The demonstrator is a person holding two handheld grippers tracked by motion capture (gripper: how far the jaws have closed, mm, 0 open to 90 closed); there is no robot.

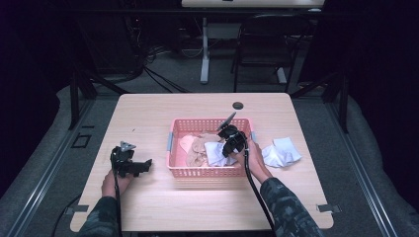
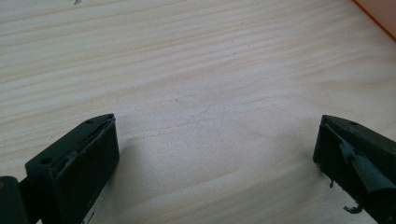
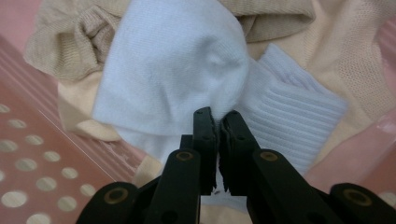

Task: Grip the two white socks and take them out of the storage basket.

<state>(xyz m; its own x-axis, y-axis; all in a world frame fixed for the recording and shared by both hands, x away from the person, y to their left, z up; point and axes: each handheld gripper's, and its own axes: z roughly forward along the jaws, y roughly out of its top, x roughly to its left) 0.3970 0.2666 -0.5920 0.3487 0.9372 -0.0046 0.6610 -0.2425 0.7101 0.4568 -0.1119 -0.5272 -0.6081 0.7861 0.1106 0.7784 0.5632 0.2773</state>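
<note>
A pink plastic basket (image 1: 207, 120) sits mid-table with beige socks (image 1: 197, 148) and a white sock (image 1: 213, 153) inside. My right gripper (image 1: 227, 152) reaches into its right side. In the right gripper view the jaws (image 3: 218, 116) are pressed together, pinching a fold of the white sock (image 3: 173, 70), which lies on the beige socks (image 3: 70, 42) over the basket floor (image 3: 28, 154). My left gripper (image 1: 146, 165) rests on the table left of the basket. Its jaws (image 2: 217, 154) stand wide apart over bare wood with nothing between them.
More white socks (image 1: 281, 152) lie in a loose pile on the table right of the basket. A round cable hole (image 1: 238, 105) is near the far edge. The basket's orange-pink corner (image 2: 380, 14) shows in the left gripper view. Beyond the table stand a chair and a desk leg.
</note>
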